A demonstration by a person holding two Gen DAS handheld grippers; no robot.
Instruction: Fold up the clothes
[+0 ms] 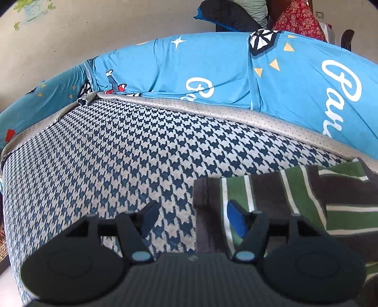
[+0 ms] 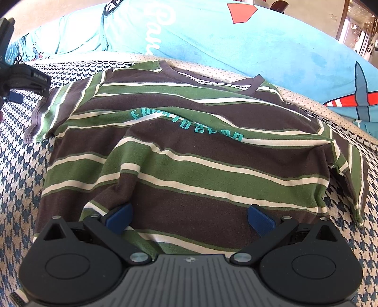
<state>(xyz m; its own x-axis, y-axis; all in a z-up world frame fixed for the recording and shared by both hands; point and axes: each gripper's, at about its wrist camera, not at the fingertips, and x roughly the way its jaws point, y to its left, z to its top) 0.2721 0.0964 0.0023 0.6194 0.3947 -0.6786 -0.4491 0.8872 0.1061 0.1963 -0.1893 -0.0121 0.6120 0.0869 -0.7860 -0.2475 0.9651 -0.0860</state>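
A brown, green and cream striped T-shirt lies spread on a houndstooth sofa seat, collar toward the back, teal lettering across the chest. My right gripper is open just above the shirt's lower hem, blue pads wide apart with rumpled cloth between them. In the left wrist view my left gripper is open over the shirt's left sleeve edge; one pad is over the seat, the other over striped cloth. The left gripper also shows at the far left of the right wrist view.
Blue printed cushions line the sofa back behind a grey dotted piping edge. Bare houndstooth seat stretches left of the shirt. Dark and red cloth items sit beyond the cushions, by a beige wall.
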